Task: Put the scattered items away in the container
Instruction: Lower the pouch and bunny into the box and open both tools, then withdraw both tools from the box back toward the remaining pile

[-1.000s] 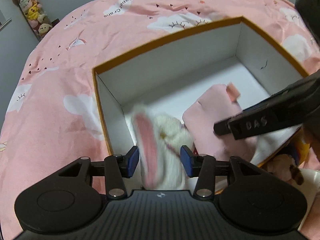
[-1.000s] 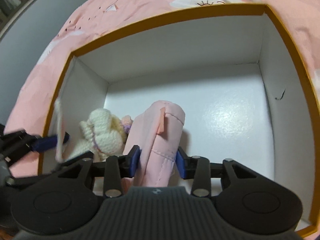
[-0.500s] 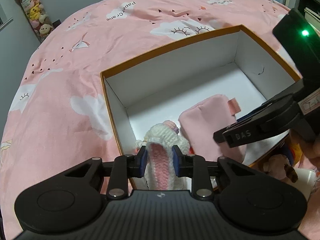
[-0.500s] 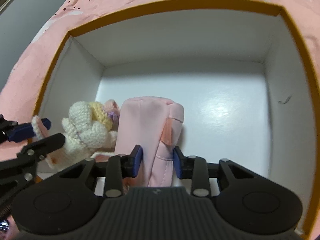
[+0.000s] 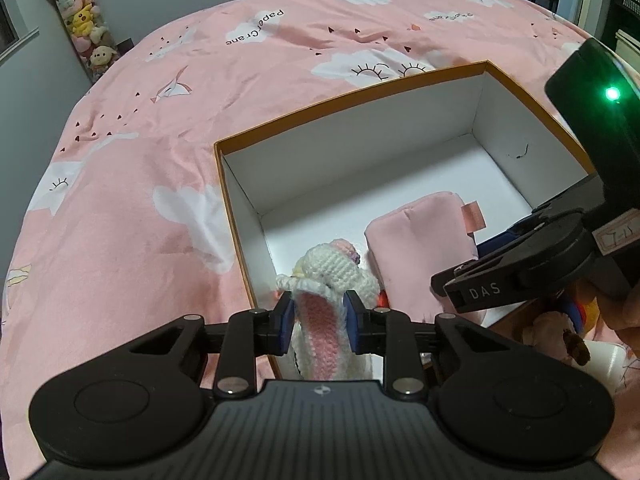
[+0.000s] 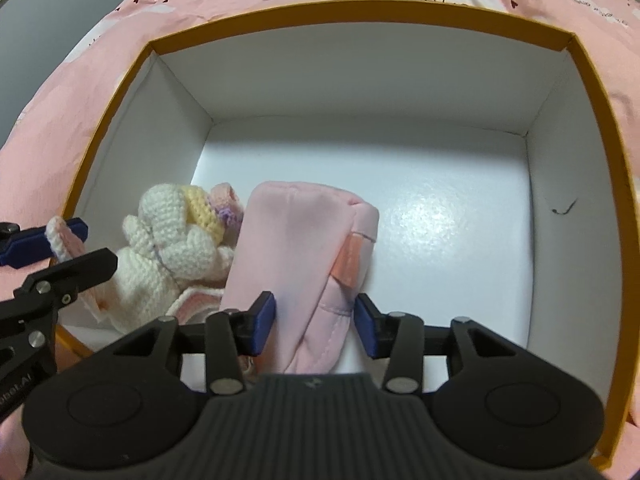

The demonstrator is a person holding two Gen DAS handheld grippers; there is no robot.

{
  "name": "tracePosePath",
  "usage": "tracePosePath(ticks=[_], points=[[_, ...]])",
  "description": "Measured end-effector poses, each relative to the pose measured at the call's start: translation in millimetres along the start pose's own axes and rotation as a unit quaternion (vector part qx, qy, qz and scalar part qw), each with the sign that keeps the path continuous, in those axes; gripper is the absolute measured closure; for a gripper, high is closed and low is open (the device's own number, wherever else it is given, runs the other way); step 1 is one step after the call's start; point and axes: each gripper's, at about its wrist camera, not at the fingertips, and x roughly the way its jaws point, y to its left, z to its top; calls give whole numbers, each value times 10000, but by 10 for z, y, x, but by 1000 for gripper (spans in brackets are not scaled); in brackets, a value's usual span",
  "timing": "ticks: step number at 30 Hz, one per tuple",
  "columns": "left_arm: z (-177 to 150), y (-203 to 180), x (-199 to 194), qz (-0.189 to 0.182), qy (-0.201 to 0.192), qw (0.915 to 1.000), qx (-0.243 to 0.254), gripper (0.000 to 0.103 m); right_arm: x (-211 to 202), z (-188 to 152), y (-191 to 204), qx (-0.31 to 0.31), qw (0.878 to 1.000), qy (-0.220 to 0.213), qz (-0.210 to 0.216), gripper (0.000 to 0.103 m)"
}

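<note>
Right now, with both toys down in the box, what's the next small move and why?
Probably open the left claw: it pinches the crochet bunny's ear, though the bunny sits in the box. The right claw has just been opening around the pink pouch.

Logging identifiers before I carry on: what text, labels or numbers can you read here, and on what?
"Paper Crane": upside down on a white cloud of the pink bedsheet.
"DAS": on the right gripper, on its black finger.
White label on the same gripper: handwritten, unreadable.
Left gripper edge lettering: cut off, unreadable.

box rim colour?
Mustard orange on the box rim, white inside; clearest in the right wrist view.
</note>
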Motion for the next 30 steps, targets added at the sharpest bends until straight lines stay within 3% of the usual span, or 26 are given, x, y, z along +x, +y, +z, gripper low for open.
tracePosePath(ticks=[4,12,19,23,27,30], points=[[-30,-24,-98,15,-40,10000,-37,73,-150,-79,26,-163,9995,-228,-115,48],[-95,-55,-365,-98,-313,9991,-285,72,-573,-287,57,-306,9941,-1001,-298,46],[-226,-109,-753,-405,-786,9953,-399,71,-1076,-598,102,-474,9743,-2190,-239,46],[-363,-126,-952,-555,-966,9926,-481,62,-1355,-838,77,-515,9621,-2678,-68,46],[-544,-155,-1022,-595,-898,9930,-484,54,-1516,-1055,64,-473,9561,-2893,44,46],[-673,-193,-980,-609,-683,9949,-416,52,-1524,-1208,46,-341,9595,-2793,167,46]])
